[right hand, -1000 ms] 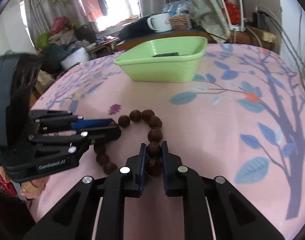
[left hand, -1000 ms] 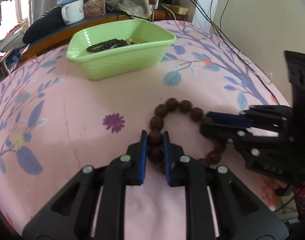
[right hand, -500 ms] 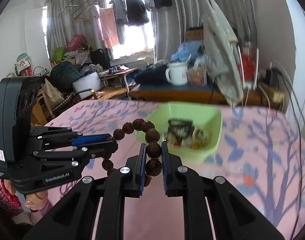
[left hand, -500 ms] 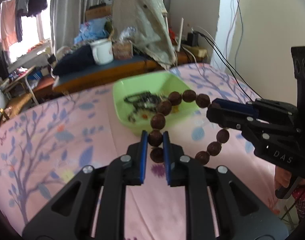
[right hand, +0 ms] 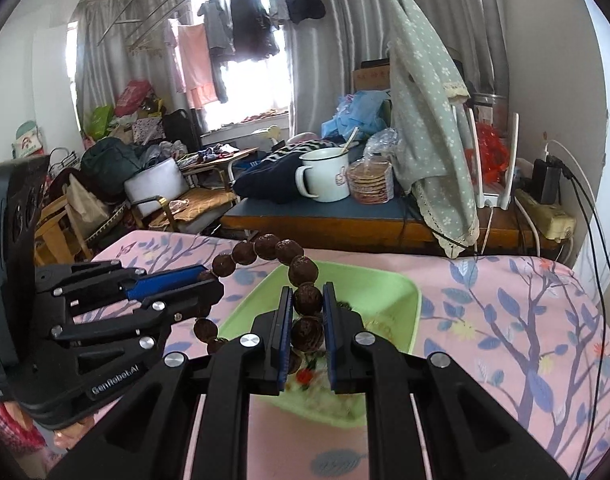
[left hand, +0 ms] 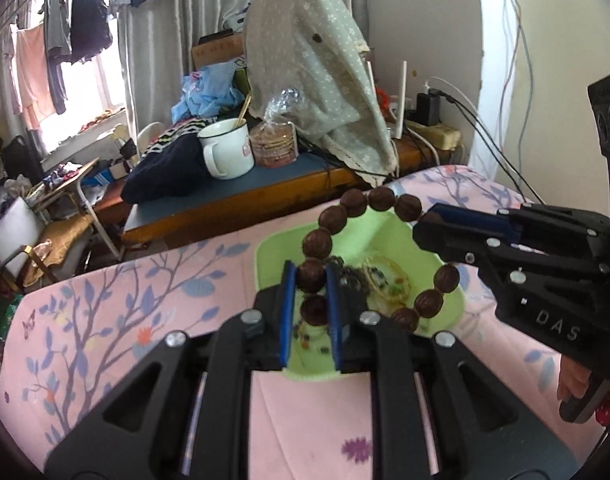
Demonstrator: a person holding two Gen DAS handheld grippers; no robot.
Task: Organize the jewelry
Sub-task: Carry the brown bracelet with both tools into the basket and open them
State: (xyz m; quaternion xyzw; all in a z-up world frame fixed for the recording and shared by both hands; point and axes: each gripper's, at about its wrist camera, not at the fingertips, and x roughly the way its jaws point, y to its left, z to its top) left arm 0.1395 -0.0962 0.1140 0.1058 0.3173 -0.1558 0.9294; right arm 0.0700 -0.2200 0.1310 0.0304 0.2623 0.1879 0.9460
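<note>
A brown wooden bead bracelet (left hand: 331, 218) hangs in the air between both grippers, right above the green tray (left hand: 269, 254). My left gripper (left hand: 309, 280) is shut on beads at one side of the loop. My right gripper (right hand: 308, 300) is shut on beads at the other side; the bracelet (right hand: 265, 247) shows there too. The tray (right hand: 409, 304) holds several other pieces of jewelry, among them a dark chain and a gold-coloured piece (left hand: 381, 276). Each gripper's body shows in the other's view: the right one (left hand: 545, 264) and the left one (right hand: 105, 312).
The tray sits on a pink tablecloth with blue tree print (right hand: 505, 320). Behind the table a low bench carries a white mug (left hand: 227, 152), a bag of biscuits (left hand: 274, 146), cloth and cables. Cluttered chairs and bags stand at the left.
Both grippers have lifted the bracelet off the tablecloth and carried it forward until it hangs over the green tray. Both stay shut on it.
</note>
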